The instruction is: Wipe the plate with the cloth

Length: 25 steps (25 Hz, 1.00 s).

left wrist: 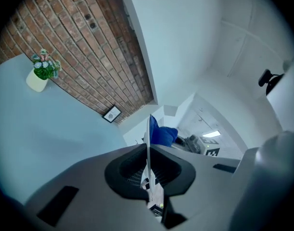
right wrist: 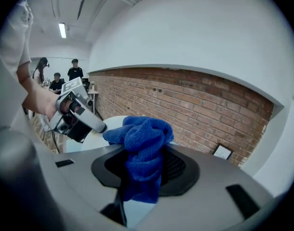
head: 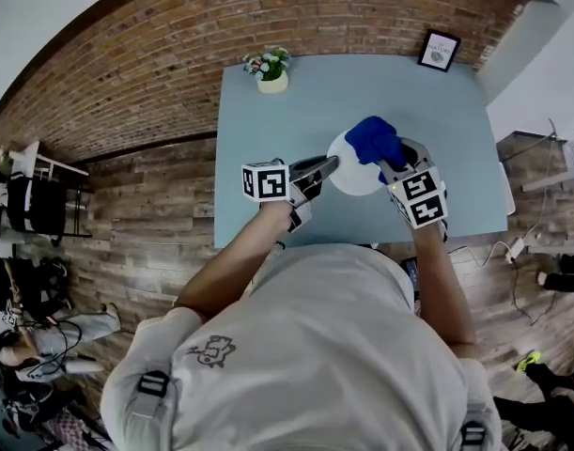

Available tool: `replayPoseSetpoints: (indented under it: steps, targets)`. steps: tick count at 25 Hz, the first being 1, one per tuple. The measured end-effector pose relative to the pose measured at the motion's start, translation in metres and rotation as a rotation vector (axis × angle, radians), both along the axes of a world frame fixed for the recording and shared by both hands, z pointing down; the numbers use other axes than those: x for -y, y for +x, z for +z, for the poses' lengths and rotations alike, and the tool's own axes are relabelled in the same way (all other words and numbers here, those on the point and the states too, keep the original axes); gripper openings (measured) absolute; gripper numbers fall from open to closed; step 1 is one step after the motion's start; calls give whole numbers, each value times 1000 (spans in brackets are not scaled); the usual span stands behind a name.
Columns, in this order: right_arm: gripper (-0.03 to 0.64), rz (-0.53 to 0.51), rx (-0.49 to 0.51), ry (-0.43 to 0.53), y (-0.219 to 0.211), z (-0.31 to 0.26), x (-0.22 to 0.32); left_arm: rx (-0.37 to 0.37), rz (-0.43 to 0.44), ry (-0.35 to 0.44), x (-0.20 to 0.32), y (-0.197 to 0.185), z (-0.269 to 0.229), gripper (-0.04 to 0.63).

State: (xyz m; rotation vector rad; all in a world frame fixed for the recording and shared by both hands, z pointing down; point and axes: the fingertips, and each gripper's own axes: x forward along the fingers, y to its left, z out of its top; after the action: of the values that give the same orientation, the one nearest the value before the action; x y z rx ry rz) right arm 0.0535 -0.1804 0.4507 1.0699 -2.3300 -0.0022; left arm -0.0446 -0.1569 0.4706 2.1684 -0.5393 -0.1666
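A white plate (head: 352, 178) is held up above the light blue table (head: 268, 130). My left gripper (head: 330, 163) is shut on its left rim. In the left gripper view the plate (left wrist: 148, 138) stands edge-on between the jaws. A bunched blue cloth (head: 373, 139) rests against the plate's upper right part, with my right gripper (head: 388, 165) shut on it. In the right gripper view the cloth (right wrist: 144, 148) fills the jaws, with the plate (right wrist: 112, 125) and the left gripper (right wrist: 79, 115) just behind it. From the left gripper the cloth (left wrist: 163, 134) shows behind the plate.
A small pot of flowers (head: 271, 69) stands at the table's far left edge and a framed picture (head: 440, 51) at its far right corner, both against the brick wall. Cables and a floor socket (head: 514, 248) lie to the right. Some people (right wrist: 57, 80) stand far behind.
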Motion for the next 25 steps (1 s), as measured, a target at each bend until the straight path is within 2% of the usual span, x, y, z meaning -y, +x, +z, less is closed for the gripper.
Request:
replayPoseSetpoints:
  steps: [3,6,9,12,16,18,22,25]
  targets:
    - [136,-50,4,56,-33,-26,-12,-33,55,28,-10,14,-14,18]
    - [136,-123,-8,69,-64,-29,-36,-34,32,56,-6,10,-21,18]
    - [135,-178,-9,32,-79,-18,-60,-46,-13,77,4,-1,-31,17]
    - [135,-195,-33,-26,-76,-1,-74,-67,-45,102,14,-8,-45,18]
    - [137,-116,-31,-76,-41,7,-74,-71,-47,97,14,-9,-51,18]
    - [137,-51,-39,-79,-16,7,-63,-48,-45,106,15,-9,-45,18]
    - [137,39,-63,-59,22,-4,-37,-31,-13,86,8,3,-32,21]
    - [137,49,-78,-9,20,-28,-24,-43,32,76,1,17,-32,21]
